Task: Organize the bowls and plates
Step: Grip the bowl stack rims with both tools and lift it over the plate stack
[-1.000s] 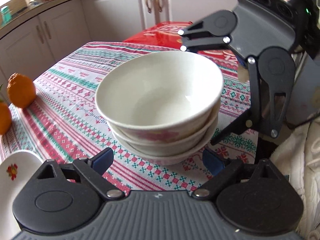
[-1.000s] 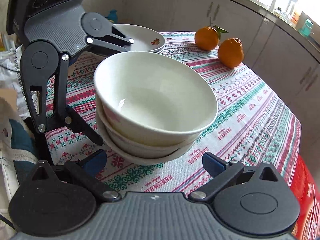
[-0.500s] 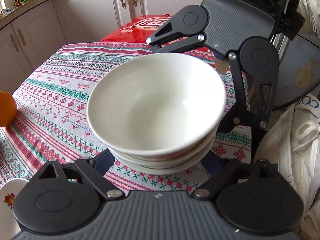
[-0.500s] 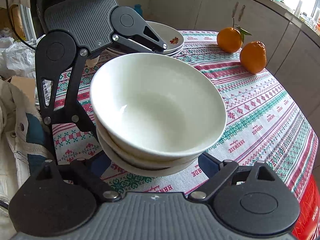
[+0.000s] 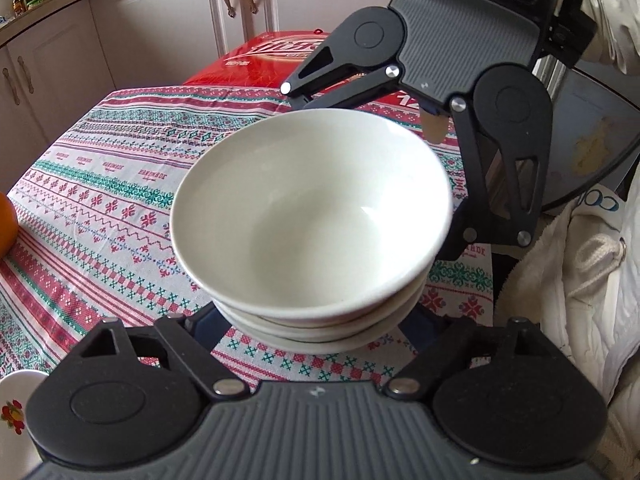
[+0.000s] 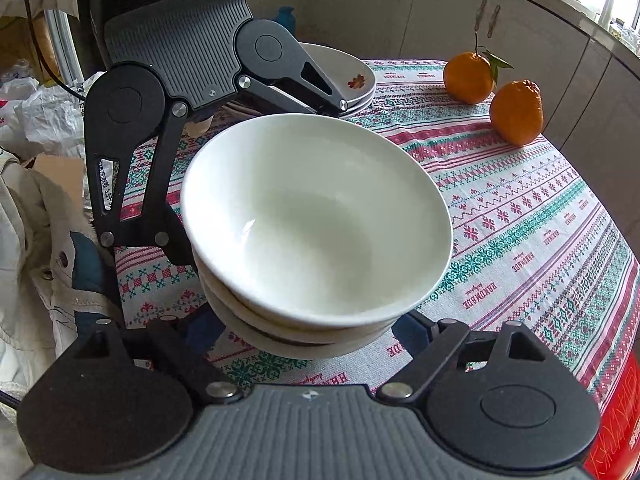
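The stack of bowls (image 5: pixel 312 216) sits mouth-up between the left claw (image 5: pixel 316 326) and right claw (image 6: pixel 308 330), both closing around it.

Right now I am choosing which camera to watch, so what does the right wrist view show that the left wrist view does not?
Only the right wrist view shows the two oranges whole and the stacked plates with a flower print, behind the left gripper.

Only the left wrist view shows the red box at the table's far edge, the cabinet doors and the right gripper from the front.

Both show the stack of white bowls on the patterned tablecloth, with both grippers' jaws, which have just been closing, set around the stack's lower part from opposite sides.
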`<action>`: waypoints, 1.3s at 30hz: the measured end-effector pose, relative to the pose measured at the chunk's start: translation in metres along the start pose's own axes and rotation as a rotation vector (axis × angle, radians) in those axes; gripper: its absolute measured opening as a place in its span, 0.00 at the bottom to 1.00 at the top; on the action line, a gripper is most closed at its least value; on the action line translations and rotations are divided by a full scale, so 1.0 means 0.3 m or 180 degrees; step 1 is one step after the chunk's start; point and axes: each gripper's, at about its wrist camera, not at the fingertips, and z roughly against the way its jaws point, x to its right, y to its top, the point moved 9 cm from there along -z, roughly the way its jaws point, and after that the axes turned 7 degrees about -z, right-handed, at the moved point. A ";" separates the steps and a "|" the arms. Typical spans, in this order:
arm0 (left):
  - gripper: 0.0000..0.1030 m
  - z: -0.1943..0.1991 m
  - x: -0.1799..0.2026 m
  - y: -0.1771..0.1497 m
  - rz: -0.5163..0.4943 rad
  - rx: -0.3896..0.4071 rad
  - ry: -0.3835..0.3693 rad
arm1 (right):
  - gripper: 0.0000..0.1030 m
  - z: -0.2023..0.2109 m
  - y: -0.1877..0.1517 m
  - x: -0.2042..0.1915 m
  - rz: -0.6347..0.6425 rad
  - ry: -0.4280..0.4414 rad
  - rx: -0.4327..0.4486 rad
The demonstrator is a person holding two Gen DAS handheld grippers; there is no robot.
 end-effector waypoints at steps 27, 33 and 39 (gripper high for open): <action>0.82 0.055 0.014 -0.010 0.0040 0.0013 0.0035 | 0.84 0.013 0.042 -0.029 0.0017 0.0078 -0.0051; 0.82 0.162 -0.007 -0.029 0.0084 0.0074 0.0240 | 0.84 0.030 0.142 -0.052 0.0215 0.0070 0.0026; 0.82 0.281 -0.087 -0.094 0.0210 0.0100 0.0550 | 0.84 0.003 0.299 -0.066 0.0527 0.0046 0.0162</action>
